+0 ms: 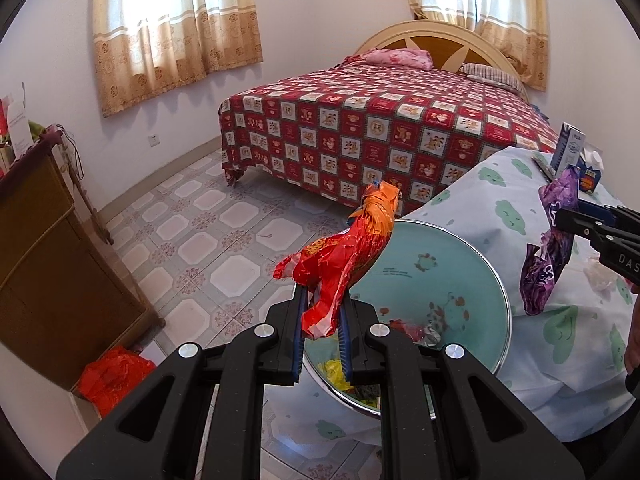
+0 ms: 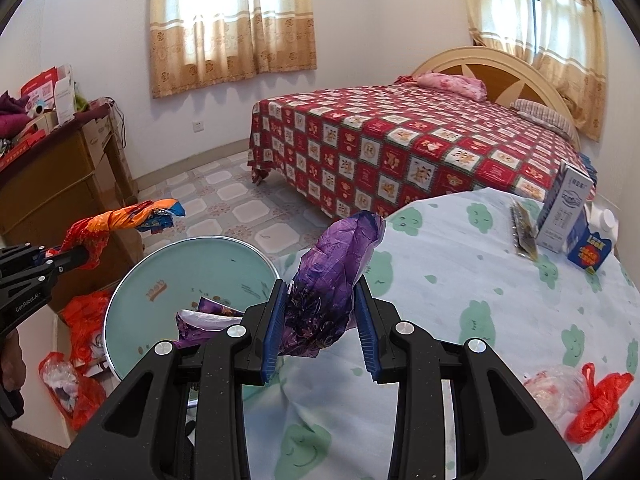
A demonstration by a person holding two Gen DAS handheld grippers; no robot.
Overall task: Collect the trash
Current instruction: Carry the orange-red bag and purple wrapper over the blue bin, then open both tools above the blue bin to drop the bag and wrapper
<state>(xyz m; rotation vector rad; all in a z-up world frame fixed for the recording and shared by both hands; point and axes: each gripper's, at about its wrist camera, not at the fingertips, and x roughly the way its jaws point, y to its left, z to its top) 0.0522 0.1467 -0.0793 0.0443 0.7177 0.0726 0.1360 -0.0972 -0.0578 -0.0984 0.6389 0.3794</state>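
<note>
Left wrist view: left gripper [image 1: 324, 320] jaws are pinching red wrapper [image 1: 344, 264]; right gripper [image 2: 320, 320] is holding purple wrapper [image 2: 332, 280] loosely, risking missing basin [image 2: 160, 280]

left gripper [image 2: 60, 258]: "genrobot.ai"; right gripper [image 1: 568, 220]: "das".

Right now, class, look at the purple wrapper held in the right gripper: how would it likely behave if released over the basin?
The purple wrapper looks crinkled and thin, so probably floppy and very light. Held by the right gripper, it may flutter rather than drop straight, possibly missing the basin. Its glossy film could slip between the fingers.
</note>
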